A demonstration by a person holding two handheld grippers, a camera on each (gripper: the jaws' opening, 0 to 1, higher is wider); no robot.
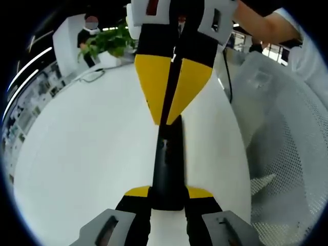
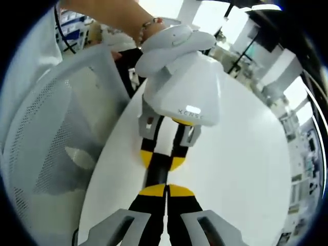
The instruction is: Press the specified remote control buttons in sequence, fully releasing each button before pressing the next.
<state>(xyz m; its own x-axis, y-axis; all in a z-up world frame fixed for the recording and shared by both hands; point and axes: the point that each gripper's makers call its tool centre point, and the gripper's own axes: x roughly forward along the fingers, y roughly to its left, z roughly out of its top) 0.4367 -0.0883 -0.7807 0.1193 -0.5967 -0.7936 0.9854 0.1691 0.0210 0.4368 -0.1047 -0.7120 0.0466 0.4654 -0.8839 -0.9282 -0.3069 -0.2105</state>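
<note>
Black remote control [image 1: 168, 164] clamped by left tongs [image 1: 168, 197]; closed right tongs [image 2: 165, 190] touch its far end.

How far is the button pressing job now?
Done: the left gripper is shut on the black remote above the white table. In hand: the right gripper, jaws closed, has its tips on the remote's top. Left: which presses remain cannot be told.

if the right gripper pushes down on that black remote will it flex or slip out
The black remote looks rigid, a straight slab, so probably no flex. Its smooth dark casing may be slippery. The left gripper clamps only one end, so pressure from the right gripper near the far end could tip it toward the white table.
</note>
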